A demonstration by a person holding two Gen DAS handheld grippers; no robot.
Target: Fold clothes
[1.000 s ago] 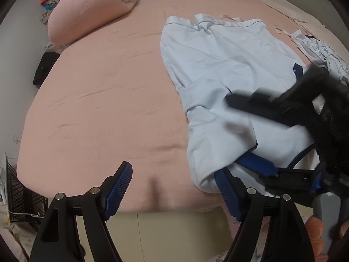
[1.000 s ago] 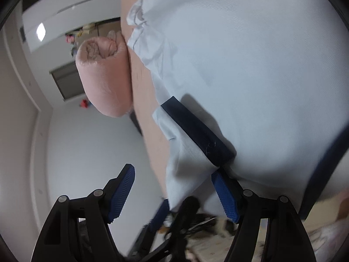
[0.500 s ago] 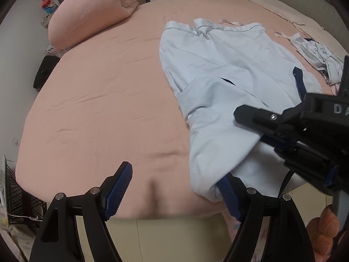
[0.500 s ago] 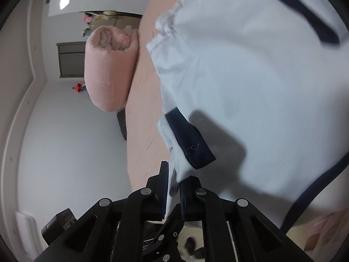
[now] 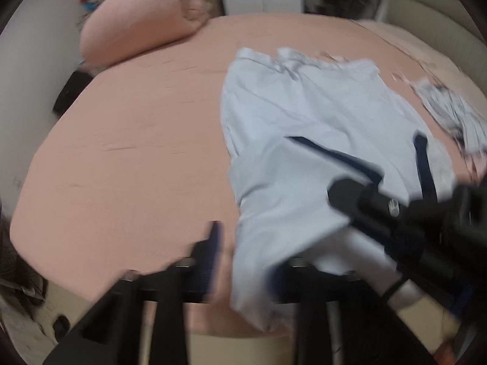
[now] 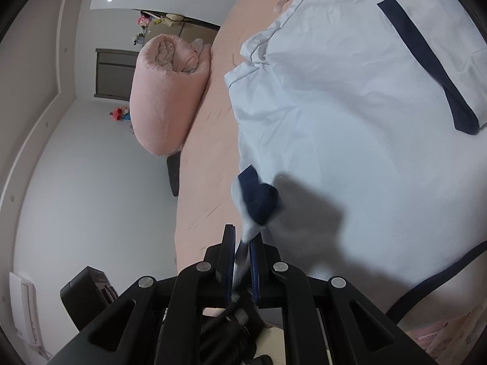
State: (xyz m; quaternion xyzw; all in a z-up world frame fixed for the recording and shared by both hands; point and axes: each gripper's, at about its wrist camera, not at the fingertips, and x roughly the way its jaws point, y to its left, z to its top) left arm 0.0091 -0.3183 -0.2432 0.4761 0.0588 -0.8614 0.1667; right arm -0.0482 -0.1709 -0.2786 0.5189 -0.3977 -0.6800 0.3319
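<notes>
A pale blue garment (image 5: 304,127) with navy trim lies spread on a pink bed (image 5: 127,152), filling the centre and right of the left wrist view, its near edge hanging over the bed's front edge at the lower middle. The left hand-held gripper (image 5: 246,261) sits at the bottom centre of that blurred view; its jaws are closing with the garment's hanging edge between them, and the blur hides whether the pads are already pressing on the cloth. The right hand-held gripper (image 6: 242,258) shows at the bottom centre of the right wrist view, its jaws nearly together and pinching a navy-trimmed corner of the same garment (image 6: 350,140), which rises bunched from between the pads. In the left wrist view this gripper enters from the right edge as a dark shape over the garment. A rolled pink blanket (image 5: 143,18) lies at the upper left of the bed, and a small patterned white garment (image 5: 450,112) rests near the right edge, apart from the blue one.
</notes>
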